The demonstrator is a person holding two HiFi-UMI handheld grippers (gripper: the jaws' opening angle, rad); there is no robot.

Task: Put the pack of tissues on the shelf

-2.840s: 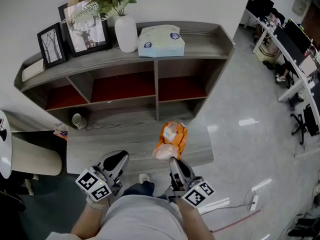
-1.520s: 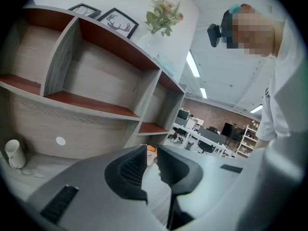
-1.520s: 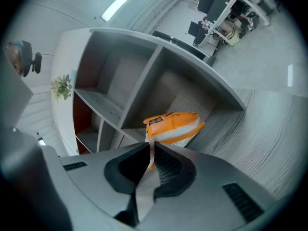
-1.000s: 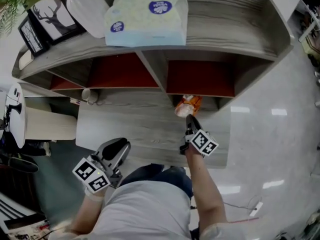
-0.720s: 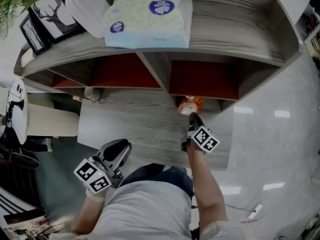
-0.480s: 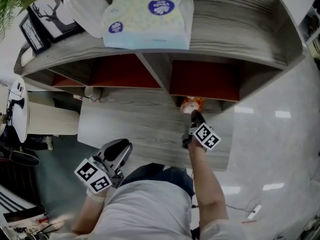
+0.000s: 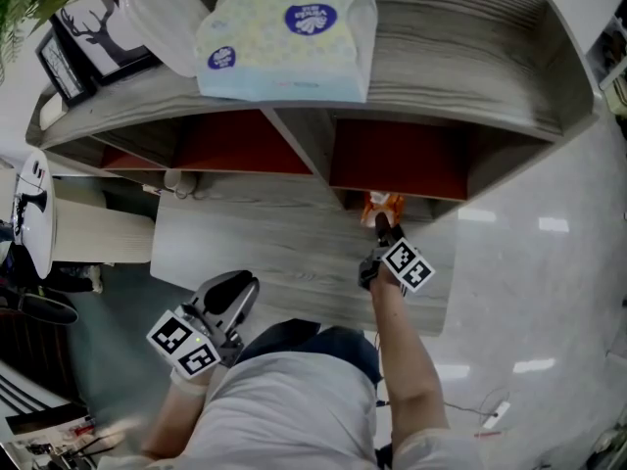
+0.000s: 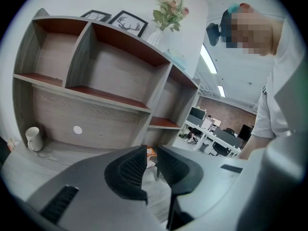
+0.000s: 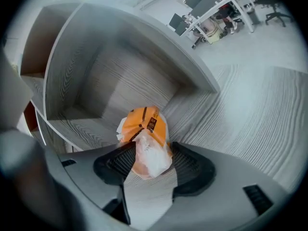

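Observation:
The orange-and-white pack of tissues (image 9: 143, 137) lies on the grey board at the mouth of the shelf unit's lower right compartment (image 7: 397, 160). In the head view only the end of the pack (image 7: 380, 202) shows under the shelf edge. My right gripper (image 9: 149, 154) straddles its near end. Its jaws are opening, and a gap shows at the right pad (image 9: 185, 161). In the head view the right gripper (image 7: 382, 225) points into that compartment. My left gripper (image 7: 233, 292) hangs back near my body. The left gripper (image 8: 151, 153) holds nothing, its jaws parted by a narrow slit.
On top of the grey shelf unit (image 7: 460, 37) lie a large pale tissue package (image 7: 284, 32), picture frames (image 7: 93, 42) and a white vase (image 7: 162, 13). A white cup (image 8: 32, 138) stands at the left of the low board (image 7: 265, 253). Glossy floor lies to the right.
My right gripper carried the pack from the board's front edge to the lower right compartment's mouth. Over the last second it pushed a little further in. My left gripper stayed put.

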